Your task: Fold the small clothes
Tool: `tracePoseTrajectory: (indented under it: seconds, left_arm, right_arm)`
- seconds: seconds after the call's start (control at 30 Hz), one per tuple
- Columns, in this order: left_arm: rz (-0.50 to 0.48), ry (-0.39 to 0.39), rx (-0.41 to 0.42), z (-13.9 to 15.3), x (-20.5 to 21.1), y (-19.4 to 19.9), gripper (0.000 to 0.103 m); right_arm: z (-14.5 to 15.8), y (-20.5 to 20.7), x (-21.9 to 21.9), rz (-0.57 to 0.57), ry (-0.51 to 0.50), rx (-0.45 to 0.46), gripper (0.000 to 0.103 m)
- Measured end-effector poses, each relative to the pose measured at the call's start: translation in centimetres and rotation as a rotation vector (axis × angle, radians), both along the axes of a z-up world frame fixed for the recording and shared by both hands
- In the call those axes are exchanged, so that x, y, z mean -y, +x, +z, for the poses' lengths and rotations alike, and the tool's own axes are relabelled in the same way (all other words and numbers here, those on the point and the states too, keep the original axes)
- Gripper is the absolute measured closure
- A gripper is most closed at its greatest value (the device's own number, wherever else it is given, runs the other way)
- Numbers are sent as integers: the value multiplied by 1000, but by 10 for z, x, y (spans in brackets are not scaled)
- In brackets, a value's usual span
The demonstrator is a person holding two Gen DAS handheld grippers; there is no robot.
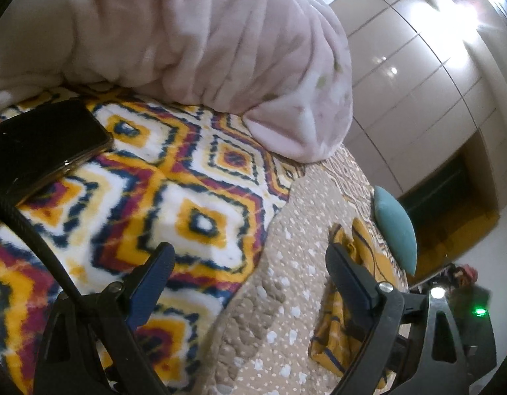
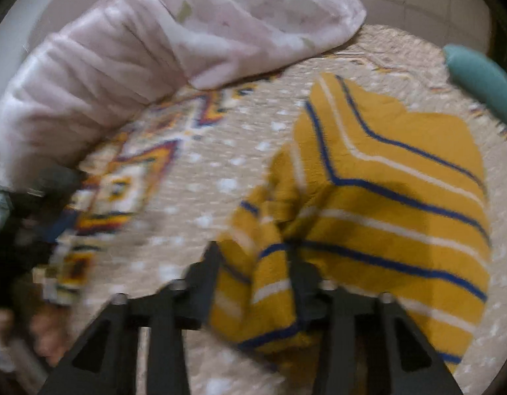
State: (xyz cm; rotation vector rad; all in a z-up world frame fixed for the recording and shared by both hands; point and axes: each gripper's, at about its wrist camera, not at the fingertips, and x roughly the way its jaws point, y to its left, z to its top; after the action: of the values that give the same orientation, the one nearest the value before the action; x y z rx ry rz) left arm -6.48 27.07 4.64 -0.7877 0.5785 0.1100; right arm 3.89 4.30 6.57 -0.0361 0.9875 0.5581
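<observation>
Small garment (image 2: 401,204): mustard yellow with thin royal-blue and white stripes, the bands running in differing directions across its folds. Bed coverings: a beige quilt (image 1: 286,263) scattered with white dots; a blanket (image 1: 174,177) in a white ground with nested diamonds of yellow-orange, navy and magenta-red; a pale pink fleece throw (image 1: 200,42) with faint white and olive blotches; a teal cushion (image 1: 396,227). Other items: a glossy black phone (image 1: 39,144), cream gloss wardrobe panels (image 1: 428,75), and matte black claw fingers (image 1: 349,273), one faced in blue.
</observation>
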Motion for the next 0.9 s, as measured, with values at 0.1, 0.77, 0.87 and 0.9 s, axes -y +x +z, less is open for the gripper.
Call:
tracePoseTrajectory:
  seconds: [0.1,0.77,0.87,0.9]
  left_arm:
    - [-34,-11,8,-1,6,2,11]
    - [-495,111,-23,-3,136,59,89]
    - [-427,94,38,9,116,48,99]
    - [-408,99,63,14,110,42,99]
  right_arm:
    - [14,-13,8,90,155,-81,51]
    - [10,-10,190,-325,249,-43,37]
    - [-8,5,196,-335,320,-102,37]
    - [-14,10,197,-337,345,-118,36]
